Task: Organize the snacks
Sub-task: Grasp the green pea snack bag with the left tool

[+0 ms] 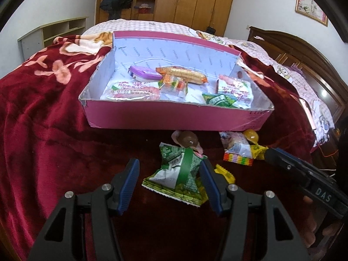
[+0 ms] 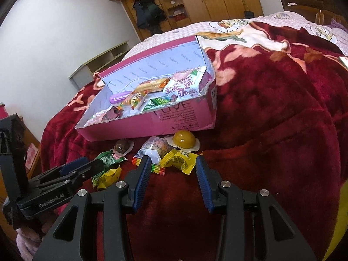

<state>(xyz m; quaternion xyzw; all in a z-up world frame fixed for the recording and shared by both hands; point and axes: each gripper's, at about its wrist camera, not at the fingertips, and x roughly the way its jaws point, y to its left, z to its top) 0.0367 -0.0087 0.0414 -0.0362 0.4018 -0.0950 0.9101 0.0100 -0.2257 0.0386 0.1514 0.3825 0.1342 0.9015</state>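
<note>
A pink cardboard box (image 1: 174,117) sits on the bed's dark red blanket (image 1: 43,130), its near wall printed with "LOVE" above small lines too fine to read, and its pale lining repeats the word "FASHION". Inside lie a purple-lidded tub (image 1: 144,73), a long orange-wrapped snack (image 1: 184,75), and white-and-green packets with red Chinese lettering I can't make out. In front of the box, loose on the blanket, are a brown jelly cup (image 1: 187,140), a yellow jelly cup (image 2: 184,140), a rainbow-edged packet (image 2: 152,152), a yellow candy wrapper (image 2: 179,159) and a green snack packet (image 1: 181,174). The left tool (image 1: 169,174) is low over that green packet, its blue pads standing apart with the packet between them, the right-hand pad at its edge, the other clear of it. The right tool (image 2: 173,169) hovers with its jaws moderately apart just before the yellow wrapper, gripping nothing. Seen from the right wrist, the left tool's body reads "GenRobot.AI"; from the left wrist, the right tool's side shows "DAS".
</note>
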